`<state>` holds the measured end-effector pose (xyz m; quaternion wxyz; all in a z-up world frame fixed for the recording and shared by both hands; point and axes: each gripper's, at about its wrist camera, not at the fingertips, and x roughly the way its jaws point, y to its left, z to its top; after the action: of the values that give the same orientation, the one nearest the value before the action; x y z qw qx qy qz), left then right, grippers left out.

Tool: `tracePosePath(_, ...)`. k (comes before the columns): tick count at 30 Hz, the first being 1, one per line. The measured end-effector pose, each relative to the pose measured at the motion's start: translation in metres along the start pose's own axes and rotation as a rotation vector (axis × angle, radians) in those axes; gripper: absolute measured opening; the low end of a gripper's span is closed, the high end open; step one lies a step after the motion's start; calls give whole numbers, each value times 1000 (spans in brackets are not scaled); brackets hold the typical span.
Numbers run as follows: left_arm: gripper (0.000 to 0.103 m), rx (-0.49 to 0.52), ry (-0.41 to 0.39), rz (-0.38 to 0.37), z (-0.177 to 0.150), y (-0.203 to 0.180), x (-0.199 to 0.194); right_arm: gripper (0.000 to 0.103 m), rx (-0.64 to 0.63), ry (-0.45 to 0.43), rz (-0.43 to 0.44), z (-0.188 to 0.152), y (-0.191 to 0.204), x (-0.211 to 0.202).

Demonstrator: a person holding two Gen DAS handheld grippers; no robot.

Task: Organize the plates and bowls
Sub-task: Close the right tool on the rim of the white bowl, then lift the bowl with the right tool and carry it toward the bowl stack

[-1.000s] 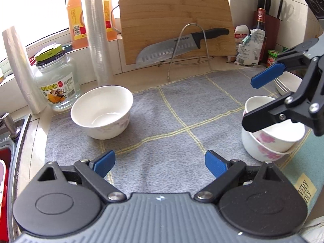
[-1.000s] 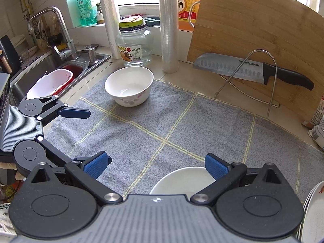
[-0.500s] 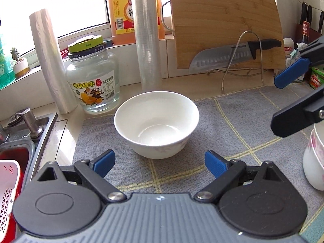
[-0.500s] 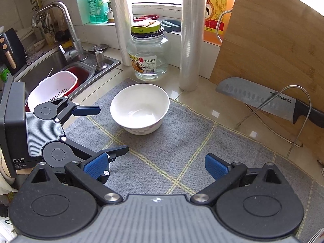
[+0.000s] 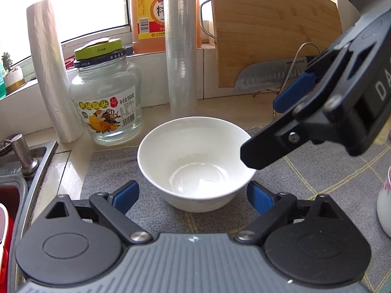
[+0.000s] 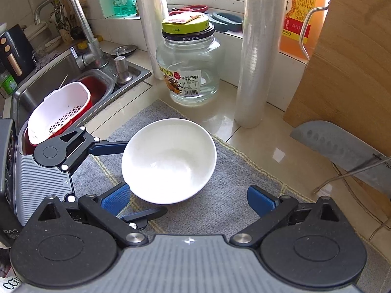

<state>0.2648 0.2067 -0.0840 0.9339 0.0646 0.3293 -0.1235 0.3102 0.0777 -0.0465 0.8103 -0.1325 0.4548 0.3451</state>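
A white bowl (image 5: 195, 163) stands upright on the grey cloth (image 5: 117, 171); it also shows in the right wrist view (image 6: 168, 158). My left gripper (image 5: 193, 194) is open, its blue pads on either side of the bowl's near base, apart from it. My right gripper (image 6: 189, 197) is open just right of the bowl; in the left wrist view its fingers (image 5: 259, 151) reach to the bowl's right rim. Another white bowl with pink flowers (image 5: 385, 207) shows at the right edge.
A glass jar (image 5: 107, 105), two rolls of plastic film (image 5: 180, 44) and an orange oil jug (image 5: 149, 12) stand behind the bowl. A cutting board (image 5: 273, 29) and a cleaver (image 6: 342, 149) are at the right. The sink (image 6: 61, 85) with a white colander (image 6: 58, 112) is at the left.
Both grippers have moved left and forward to the lone white bowl, which now fills the middle of both views. The stacked bowls at the right have slid out of view.
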Motion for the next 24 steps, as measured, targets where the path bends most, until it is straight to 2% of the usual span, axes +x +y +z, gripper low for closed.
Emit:
tracePosePath(10,93,6,-12,-49,2,4,3,101,-4,32,36,17,-3,32)
tracePosePath(20,90,-4,-11,-72,3,8,3,88,-12,42,61,26,-3,49)
tracePosePath(24,90,-4,-10,-74,3,8,4,86,-23,31,64,28,-1,49)
